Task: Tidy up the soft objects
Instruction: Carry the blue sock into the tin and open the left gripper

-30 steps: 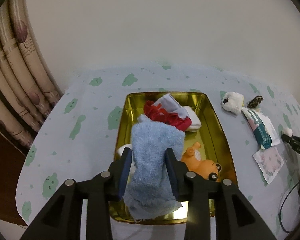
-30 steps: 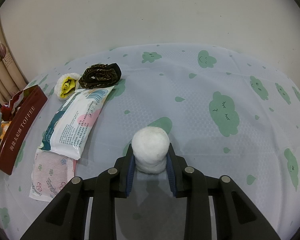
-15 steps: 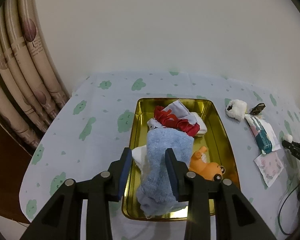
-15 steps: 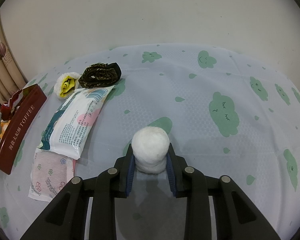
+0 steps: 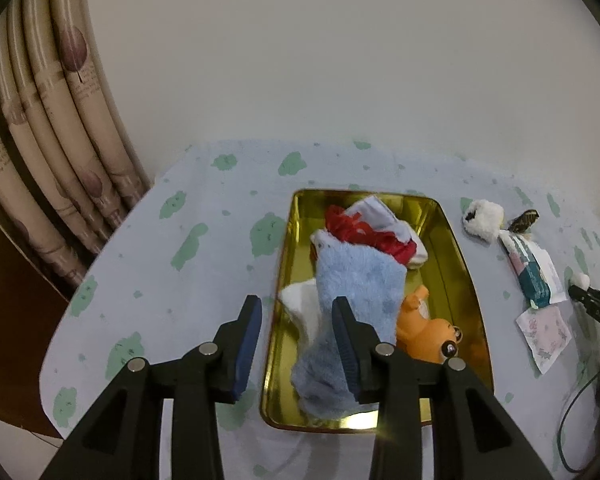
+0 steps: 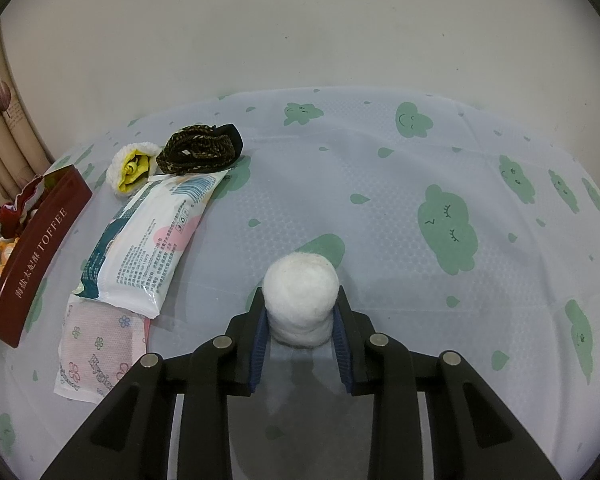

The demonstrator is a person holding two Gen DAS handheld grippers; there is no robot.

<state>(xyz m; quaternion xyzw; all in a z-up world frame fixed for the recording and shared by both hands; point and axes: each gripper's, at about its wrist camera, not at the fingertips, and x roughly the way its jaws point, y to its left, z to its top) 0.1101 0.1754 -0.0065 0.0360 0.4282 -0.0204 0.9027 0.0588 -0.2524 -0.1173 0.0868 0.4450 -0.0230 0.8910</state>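
Note:
A gold tin [image 5: 452, 248] on the cloud-print tablecloth holds a light blue towel [image 5: 356, 280], a red and white cloth [image 5: 364, 236] and an orange toy [image 5: 424, 328]. My left gripper [image 5: 297, 308] hovers over the tin's left rim; its jaws are opening with nothing gripped, and the towel lies past its right finger. My right gripper [image 6: 300, 316] is shut on a white cotton ball [image 6: 300, 292] just above the tablecloth. It also shows at the far right of the left wrist view, as the right gripper [image 5: 580, 292].
To the tin's right lie a wipes pack [image 6: 148, 240], a flowered tissue packet [image 6: 100, 344], a yellow-and-white fluffy piece [image 6: 134, 168] and a dark patterned scrunchie [image 6: 200, 152]. The tin's red side [image 6: 36, 252] reads TOFFEE. Curtains [image 5: 60, 160] hang at the left; a wall stands behind.
My left gripper has let go of the blue towel, which now lies in the tin, and has drawn back and to the left. The right gripper has not moved.

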